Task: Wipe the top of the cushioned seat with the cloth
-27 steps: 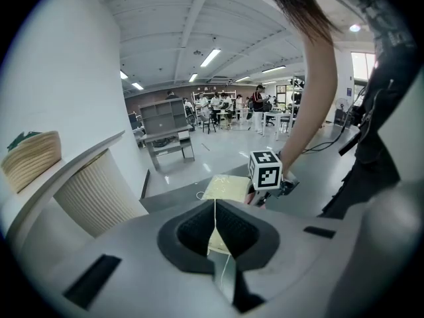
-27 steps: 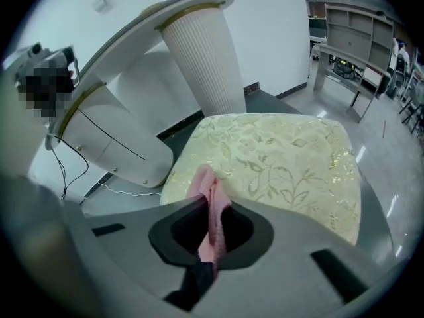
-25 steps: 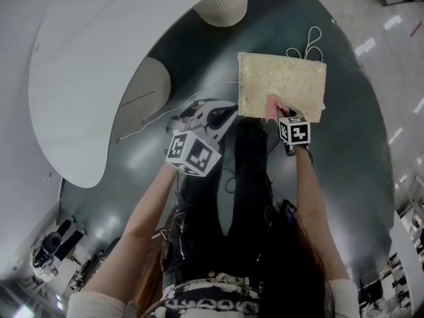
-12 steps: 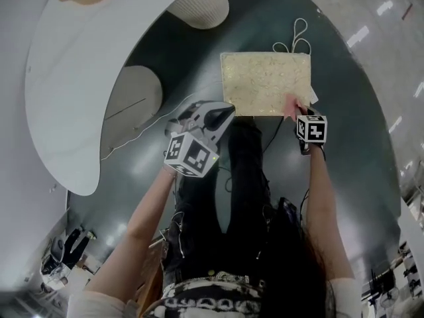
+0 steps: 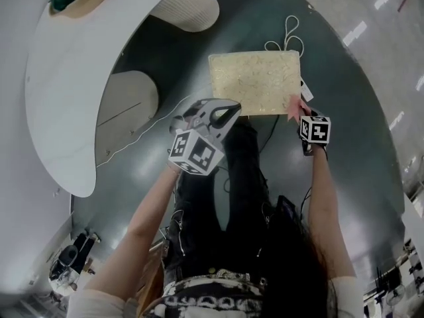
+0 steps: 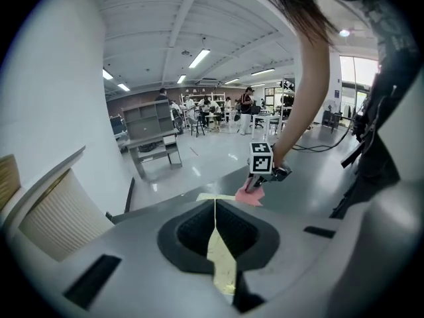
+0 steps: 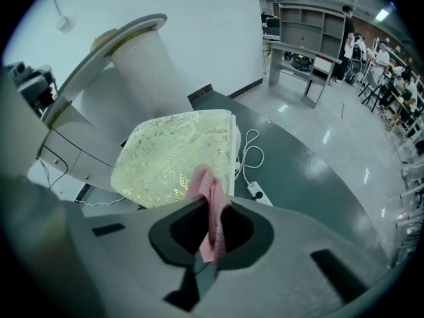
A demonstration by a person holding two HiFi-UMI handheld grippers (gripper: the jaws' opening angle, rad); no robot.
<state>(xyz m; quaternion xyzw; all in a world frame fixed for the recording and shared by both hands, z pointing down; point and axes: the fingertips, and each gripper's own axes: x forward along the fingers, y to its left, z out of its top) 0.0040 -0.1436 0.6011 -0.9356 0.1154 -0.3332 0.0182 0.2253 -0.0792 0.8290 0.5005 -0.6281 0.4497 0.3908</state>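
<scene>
the right tool (image 7: 211, 225) is clamped on the pink cloth (image 7: 207, 201), with a loose end left free ahead of the jaws for dragging. the cloth is held at the near right corner of the seat (image 5: 255, 81), apparently at the end of a wiping pass, though contact cannot be confirmed. the left tool (image 6: 218, 247) is closed and empty, held off the seat's near left corner, out of the way. the seat is set on the floor (image 5: 344, 71), with a power strip (image 7: 257, 191) beside it.
</scene>
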